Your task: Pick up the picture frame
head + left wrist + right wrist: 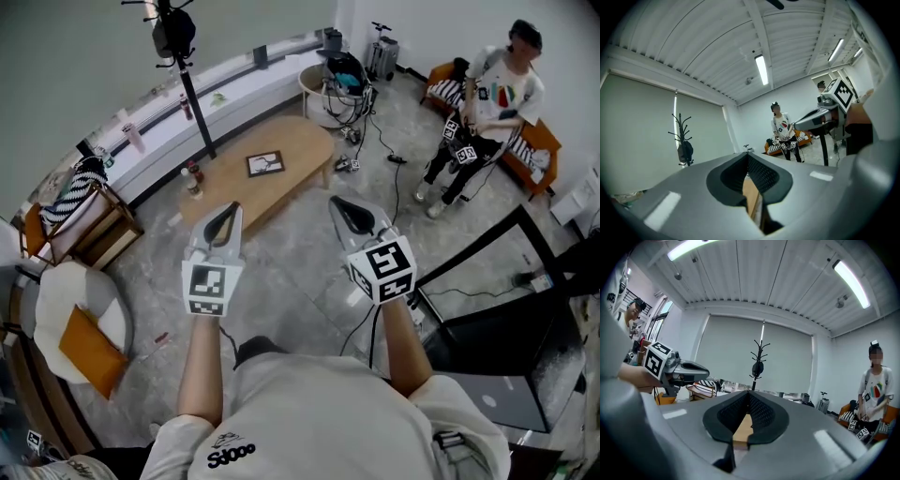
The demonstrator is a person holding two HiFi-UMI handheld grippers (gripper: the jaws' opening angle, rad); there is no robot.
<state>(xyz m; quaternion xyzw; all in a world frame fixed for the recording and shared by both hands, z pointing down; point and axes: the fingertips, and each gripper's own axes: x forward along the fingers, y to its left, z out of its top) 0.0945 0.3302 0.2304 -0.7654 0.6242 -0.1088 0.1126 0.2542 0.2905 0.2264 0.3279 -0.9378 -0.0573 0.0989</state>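
Observation:
The picture frame (pixel 265 164), dark-edged with a white picture, lies flat on a long oval wooden coffee table (pixel 300 141) ahead of me. My left gripper (pixel 223 221) is held out level short of the table's near edge, jaws shut on nothing. My right gripper (pixel 352 214) hovers beside it to the right, also shut and empty. Each gripper view shows a strip of the wooden table (pixel 751 194) (pixel 742 427) through the closed jaws; the frame itself is hidden there.
A black coat stand (pixel 183 66) rises behind the table. A bottle (pixel 192 178) stands at the table's left end. A white armchair with an orange cushion (pixel 89 347) sits left; a seated person (pixel 487 103) is at the far right; a dark desk (pixel 497 328) is near right.

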